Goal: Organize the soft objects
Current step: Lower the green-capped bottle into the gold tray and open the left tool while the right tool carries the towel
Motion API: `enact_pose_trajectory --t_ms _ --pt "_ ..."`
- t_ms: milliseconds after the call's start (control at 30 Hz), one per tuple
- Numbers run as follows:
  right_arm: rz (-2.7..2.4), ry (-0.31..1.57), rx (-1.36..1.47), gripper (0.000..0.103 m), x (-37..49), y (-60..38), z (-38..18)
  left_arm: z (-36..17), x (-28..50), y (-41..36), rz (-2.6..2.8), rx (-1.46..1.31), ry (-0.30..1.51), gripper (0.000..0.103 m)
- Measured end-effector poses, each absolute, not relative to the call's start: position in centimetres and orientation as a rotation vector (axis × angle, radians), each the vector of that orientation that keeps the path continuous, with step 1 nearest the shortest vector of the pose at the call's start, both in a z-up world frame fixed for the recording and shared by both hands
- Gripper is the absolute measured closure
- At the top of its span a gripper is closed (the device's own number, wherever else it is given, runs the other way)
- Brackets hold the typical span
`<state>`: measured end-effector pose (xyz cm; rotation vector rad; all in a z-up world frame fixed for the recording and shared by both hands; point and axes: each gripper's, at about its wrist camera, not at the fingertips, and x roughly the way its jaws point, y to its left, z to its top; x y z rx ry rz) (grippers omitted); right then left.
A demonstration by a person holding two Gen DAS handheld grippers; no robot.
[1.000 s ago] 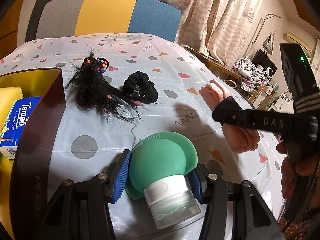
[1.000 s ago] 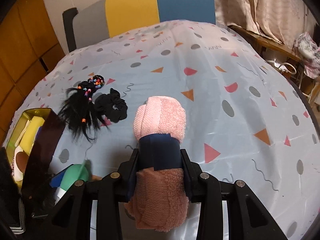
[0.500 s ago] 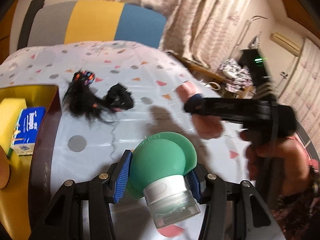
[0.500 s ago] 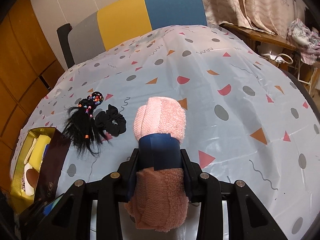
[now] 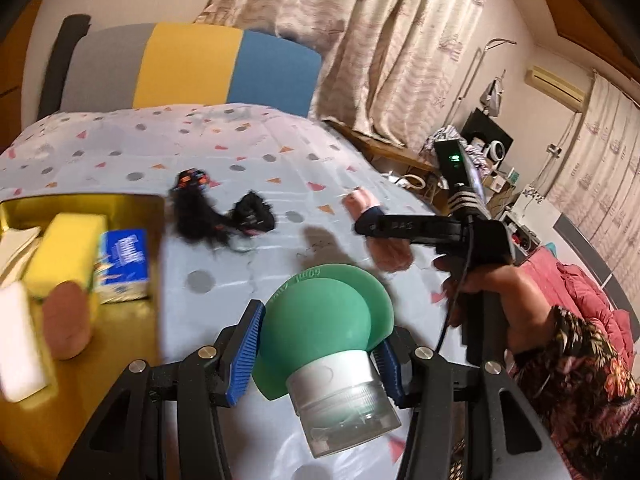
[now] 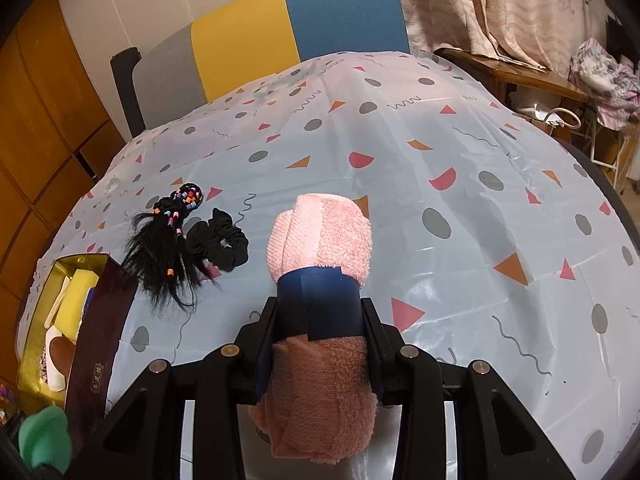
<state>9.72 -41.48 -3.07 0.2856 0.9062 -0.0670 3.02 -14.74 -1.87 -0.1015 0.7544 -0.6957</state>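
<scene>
The left gripper (image 5: 316, 350) clamps a green squeeze bottle (image 5: 326, 320) above the patterned tablecloth (image 6: 460, 208); the right gripper (image 6: 320, 320) grips a rolled pink towel (image 6: 320, 232) by its blue band. Beyond — a black scrunchie (image 6: 220, 240) and beaded hairpiece (image 6: 168, 248) beside the gold box (image 5: 80, 200).

Hairpiece (image 6: 166, 248) and scrunchie (image 6: 218, 240) block tablecloth (image 6: 460, 280)'s left.
</scene>
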Motion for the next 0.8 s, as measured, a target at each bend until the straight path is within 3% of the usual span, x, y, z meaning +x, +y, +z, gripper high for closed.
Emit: enact_pose_trajectory --t_ms 433,800 --pt "-0.076 0.903 0.237 0.064 9.7 -40.7 -3.1 -3.8 6.0 -4.9 -0.534 -0.101 0.872 0.05" --pt "-0.099 0.877 0.218 0.064 9.3 -40.5 -2.7 -6.8 7.4 -2.2 -0.473 -0.026 0.941 0.049"
